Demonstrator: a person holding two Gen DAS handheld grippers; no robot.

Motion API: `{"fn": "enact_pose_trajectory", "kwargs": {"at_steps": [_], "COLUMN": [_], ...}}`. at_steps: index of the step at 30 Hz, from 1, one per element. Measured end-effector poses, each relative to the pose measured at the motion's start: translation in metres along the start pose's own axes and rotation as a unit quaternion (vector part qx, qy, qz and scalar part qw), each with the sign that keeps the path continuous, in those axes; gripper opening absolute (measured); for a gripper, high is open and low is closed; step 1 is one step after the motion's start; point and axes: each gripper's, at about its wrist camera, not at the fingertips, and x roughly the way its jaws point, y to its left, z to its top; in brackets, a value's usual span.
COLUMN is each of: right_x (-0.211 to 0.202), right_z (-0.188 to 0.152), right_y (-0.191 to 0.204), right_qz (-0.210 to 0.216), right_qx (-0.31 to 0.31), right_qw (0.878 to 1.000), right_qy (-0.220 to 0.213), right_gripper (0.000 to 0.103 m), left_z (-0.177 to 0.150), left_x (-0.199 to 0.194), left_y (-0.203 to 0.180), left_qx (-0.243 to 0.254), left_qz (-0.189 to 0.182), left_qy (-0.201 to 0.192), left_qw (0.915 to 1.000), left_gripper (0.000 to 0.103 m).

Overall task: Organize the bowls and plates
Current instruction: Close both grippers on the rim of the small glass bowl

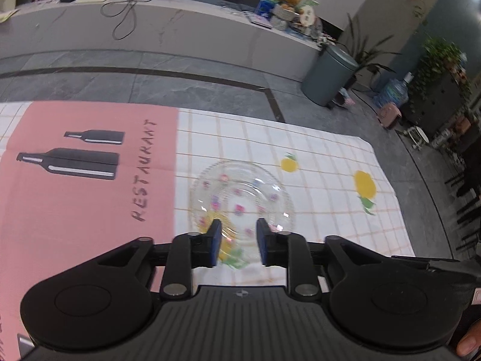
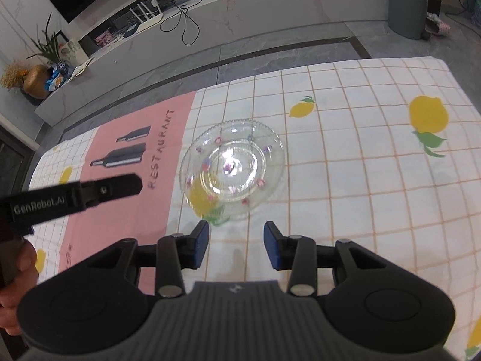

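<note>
A clear glass plate with a beaded rim and small pink flowers lies flat on the checked tablecloth, partly over a printed lemon. My left gripper hovers over the plate's near edge. Its blue pads stand apart, and the glass shows through the gap without touching them. In the right wrist view the same plate lies just ahead of my right gripper, which is open with only bare cloth between its pads. The left gripper's black body reaches in from the left, short of the plate.
The tablecloth bears lemon prints and a pink panel with bottles and the word RESTAURANT. Past the table's far edge are a grey tiled floor, a grey bin, a long white counter with cables, and plants. A hand holds the left tool.
</note>
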Motion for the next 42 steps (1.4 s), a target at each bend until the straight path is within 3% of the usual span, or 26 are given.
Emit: {"fn": "enact_pose_trajectory", "kwargs": {"at_steps": [2,4,5,11,15,26,29,33,36,37,42], "right_x": [0.013,0.025,0.031,0.069,0.09,0.089,0.097,0.105,0.105,0.106,0.106], "right_z": [0.008,0.015,0.018,0.031,0.037,0.047,0.047,0.042,0.041,0.041,0.04], "right_y": [-0.002,-0.006,-0.008,-0.017,-0.022,-0.048,-0.054,-0.059,-0.063,-0.064,-0.065], "right_qz": [0.007,0.011,0.013,0.017,0.017,0.0,-0.001,0.001,0.012,0.015,0.016], "right_qx": [0.009,0.021,0.027,0.045,0.058,0.074,0.085,0.094,0.106,0.111,0.114], "right_qw": [1.0,1.0,1.0,0.999,0.998,0.997,0.996,0.996,0.994,0.994,0.993], "right_qy": [0.001,0.0,-0.001,0.003,0.006,-0.03,-0.019,-0.011,-0.018,-0.015,-0.014], "right_gripper": [0.043,0.057,0.058,0.058,0.049,0.047,0.036,0.029,0.023,0.016,0.01], "left_z": [0.001,0.001,0.002,0.004,0.006,0.012,0.01,0.008,0.008,0.007,0.007], "left_x": [0.007,0.014,0.018,0.042,0.057,0.088,0.095,0.099,0.102,0.104,0.103], "left_y": [0.014,0.027,0.034,0.066,0.077,0.065,0.066,0.066,0.065,0.065,0.061], "left_qx": [-0.018,-0.034,-0.042,-0.084,-0.093,-0.08,-0.095,-0.103,-0.112,-0.113,-0.112], "left_qz": [-0.007,-0.01,-0.011,-0.016,-0.019,-0.011,-0.002,-0.004,-0.008,-0.009,0.0], "left_qy": [-0.004,-0.003,-0.004,0.002,0.014,0.03,0.033,0.031,0.036,0.039,0.036], "left_qw": [0.9998,0.9994,0.999,0.9963,0.9954,0.9963,0.995,0.9942,0.993,0.9928,0.993], "left_gripper": [0.046,0.046,0.046,0.046,0.046,0.042,0.037,0.034,0.02,0.012,0.011]}}
